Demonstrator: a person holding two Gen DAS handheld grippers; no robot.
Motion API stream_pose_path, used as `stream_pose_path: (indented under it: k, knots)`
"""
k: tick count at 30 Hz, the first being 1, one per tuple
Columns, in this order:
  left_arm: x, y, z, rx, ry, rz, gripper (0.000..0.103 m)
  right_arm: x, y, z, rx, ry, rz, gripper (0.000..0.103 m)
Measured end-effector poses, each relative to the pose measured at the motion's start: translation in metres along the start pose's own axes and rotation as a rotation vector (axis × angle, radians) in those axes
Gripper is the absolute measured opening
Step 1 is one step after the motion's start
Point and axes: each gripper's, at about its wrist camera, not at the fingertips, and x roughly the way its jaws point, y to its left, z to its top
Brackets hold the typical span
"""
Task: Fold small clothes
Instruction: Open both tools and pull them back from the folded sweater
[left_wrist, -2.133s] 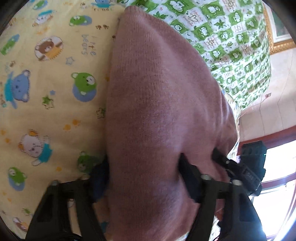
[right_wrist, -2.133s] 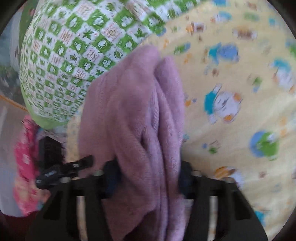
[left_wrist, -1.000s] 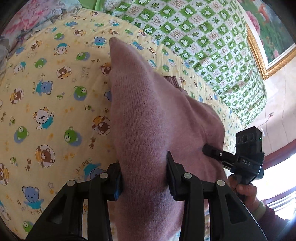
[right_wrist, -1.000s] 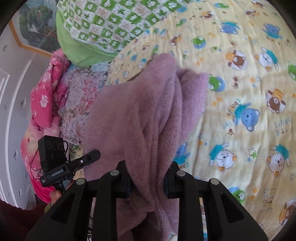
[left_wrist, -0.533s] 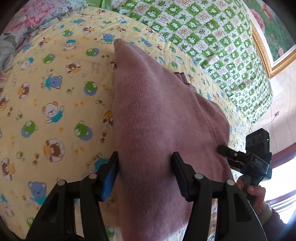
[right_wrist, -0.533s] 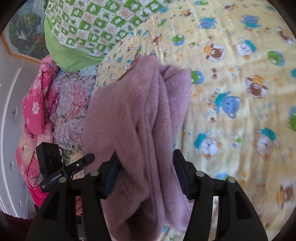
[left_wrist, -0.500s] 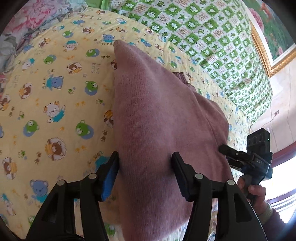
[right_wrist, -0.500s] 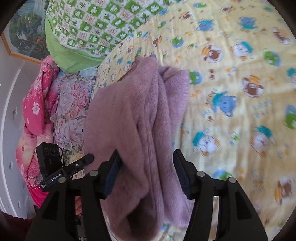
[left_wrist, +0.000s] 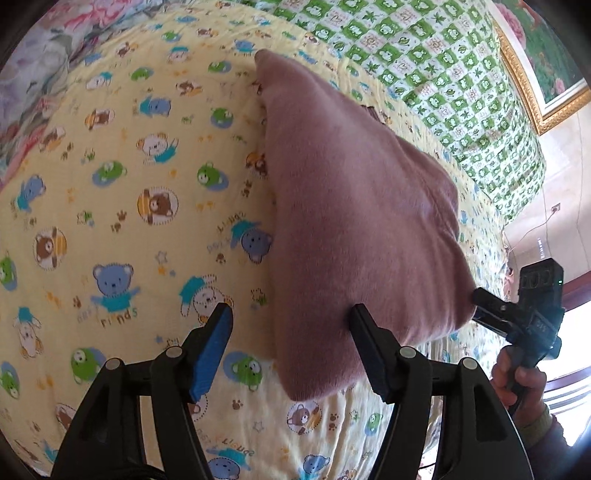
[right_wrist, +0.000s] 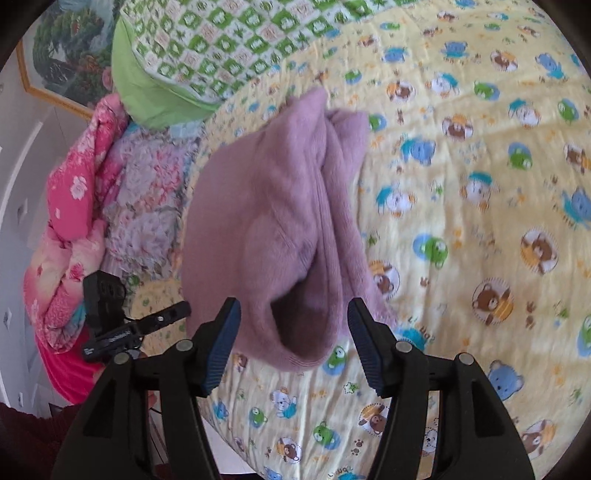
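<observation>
A folded mauve knit garment (left_wrist: 354, 221) lies on the yellow bear-print quilt (left_wrist: 122, 206). My left gripper (left_wrist: 291, 332) is open at its near edge; its right finger touches the cloth, its left finger stands over the quilt. In the right wrist view the garment (right_wrist: 280, 229) shows its folded layers and an open hem. My right gripper (right_wrist: 293, 325) is open, with its fingers on either side of that hem and holding nothing. The right gripper also shows in the left wrist view (left_wrist: 524, 314), just off the garment's right corner.
A green checked blanket (left_wrist: 443, 74) lies at the far end of the bed. Pink and floral bedding (right_wrist: 81, 229) is piled beside the quilt. A framed picture (left_wrist: 546, 55) hangs on the wall. The quilt's near edge (right_wrist: 295, 443) drops off below the right gripper.
Both grippers have opened and let go of the garment, then drawn back a little. The garment now rests on the quilt.
</observation>
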Motion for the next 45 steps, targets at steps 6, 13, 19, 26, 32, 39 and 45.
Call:
stream_pose_path:
  k: [6,13,19,26,32,39,45]
  knots:
    - [0.013,0.001,-0.001,0.011,0.034,0.000,0.069,0.023,-0.014,0.002,0.060,0.049,0.022,0.030]
    - [0.011,-0.014,0.004,0.059,0.028,0.013,0.069,-0.021,0.015,0.018,-0.043,-0.082,0.045,0.011]
    - [0.033,-0.016,-0.002,0.077,0.088,0.028,0.071,0.009,-0.002,0.024,-0.150,0.021,-0.148,0.010]
    - [0.046,-0.013,-0.007,0.081,0.109,0.038,0.072,0.025,-0.027,0.009,-0.064,0.025,-0.155,0.022]
    - [0.037,-0.013,-0.007,0.072,0.110,0.043,0.072,0.000,-0.008,0.012,-0.116,-0.005,-0.221,0.041]
    - [0.006,-0.022,0.000,0.088,0.048,0.033,0.071,-0.020,0.026,0.022,-0.148,-0.116,-0.189,0.041]
    - [-0.012,-0.027,0.016,0.072,-0.006,0.031,0.071,-0.007,0.054,0.032,-0.216,-0.136,-0.197,0.041]
